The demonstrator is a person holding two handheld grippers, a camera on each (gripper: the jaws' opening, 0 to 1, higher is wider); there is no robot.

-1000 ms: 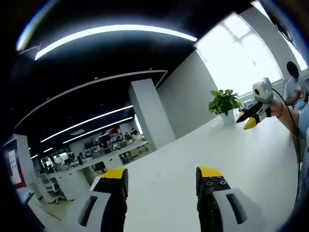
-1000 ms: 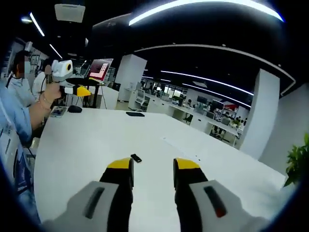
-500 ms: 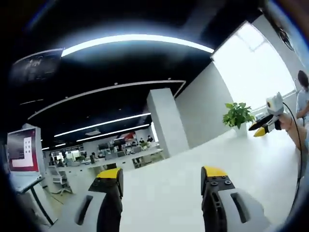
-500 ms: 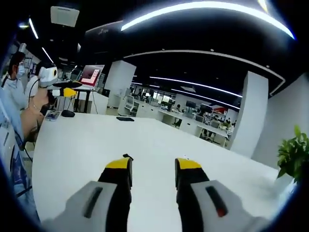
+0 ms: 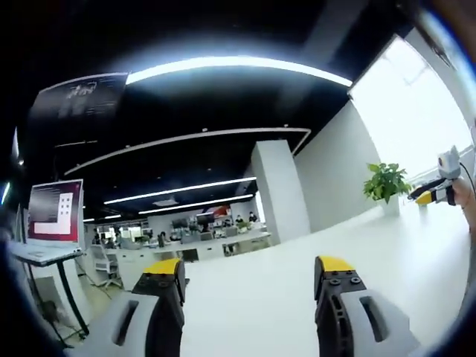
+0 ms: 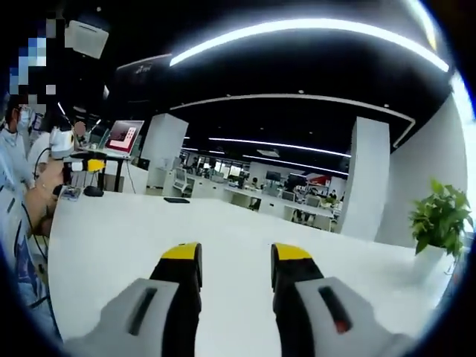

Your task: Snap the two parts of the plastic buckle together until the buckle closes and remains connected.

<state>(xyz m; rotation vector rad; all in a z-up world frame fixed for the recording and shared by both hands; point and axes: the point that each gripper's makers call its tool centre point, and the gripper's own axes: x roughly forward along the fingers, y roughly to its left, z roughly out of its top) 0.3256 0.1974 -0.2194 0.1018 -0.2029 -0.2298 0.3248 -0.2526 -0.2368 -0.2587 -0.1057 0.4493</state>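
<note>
Currently, no buckle part can be made out on the white table (image 6: 119,238) in either view. Left gripper (image 5: 249,271): jaws parted, nothing between the yellow tips, raised above the table. Right gripper (image 6: 234,256): jaws likewise spread and empty, above the same table. A potted plant (image 6: 440,219) stands at the table's far edge near the window. A laptop (image 5: 52,227) sits on a stand beside the table. Office desks lie beyond.
</note>
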